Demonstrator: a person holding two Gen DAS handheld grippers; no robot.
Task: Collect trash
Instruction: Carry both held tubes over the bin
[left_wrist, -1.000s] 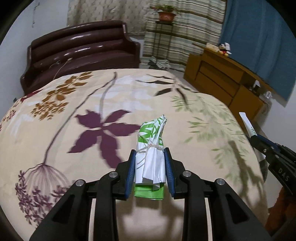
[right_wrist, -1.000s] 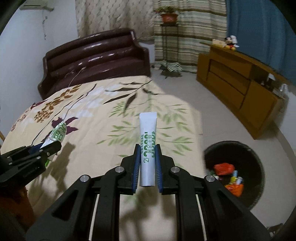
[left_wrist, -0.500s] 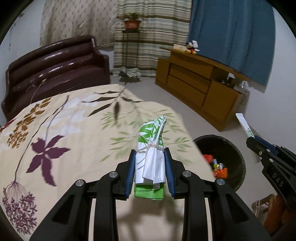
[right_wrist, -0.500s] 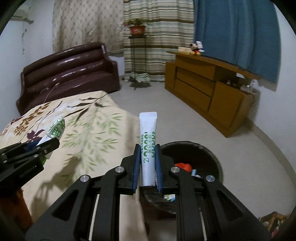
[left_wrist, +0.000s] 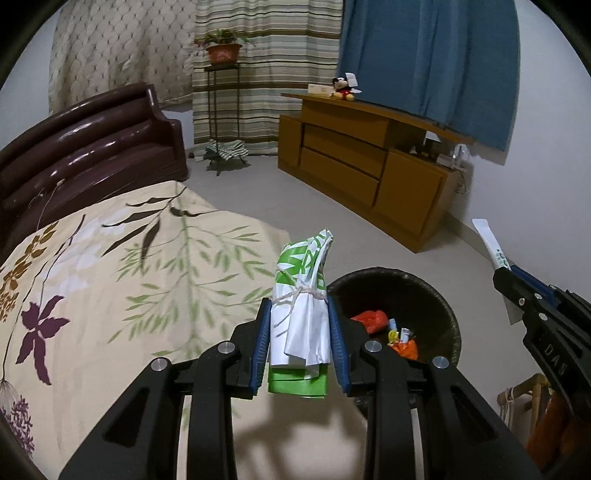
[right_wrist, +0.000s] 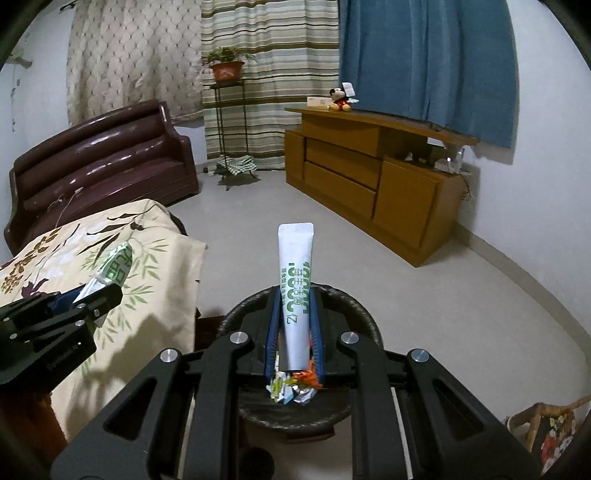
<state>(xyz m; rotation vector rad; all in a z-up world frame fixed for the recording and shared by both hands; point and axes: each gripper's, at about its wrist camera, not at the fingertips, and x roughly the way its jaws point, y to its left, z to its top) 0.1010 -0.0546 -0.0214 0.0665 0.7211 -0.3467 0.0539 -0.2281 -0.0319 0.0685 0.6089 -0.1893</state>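
Observation:
My left gripper (left_wrist: 298, 317) is shut on a rolled white and green plastic bag (left_wrist: 303, 291) tied with string, held over the bed's edge just left of the dark round waste basket (left_wrist: 448, 314). My right gripper (right_wrist: 295, 314) is shut on a white tube with green print (right_wrist: 295, 280), which stands upright right over the waste basket (right_wrist: 364, 315). Crumpled wrappers (right_wrist: 291, 391) and red and orange scraps (left_wrist: 369, 319) lie inside the basket. Each gripper shows at the edge of the other's view: the right one (left_wrist: 506, 273), the left one (right_wrist: 107, 291).
A bed with a flowered cover (left_wrist: 110, 266) fills the left. A dark brown sofa (right_wrist: 99, 162) stands behind it, a wooden cabinet (right_wrist: 369, 173) along the right wall, a plant stand (right_wrist: 227, 110) by the curtains. Grey floor (right_wrist: 461, 314) lies around the basket.
Both grippers have swung right, away from the bed toward the waste basket, each still holding its item. The basket now sits under the right gripper and beside the left.

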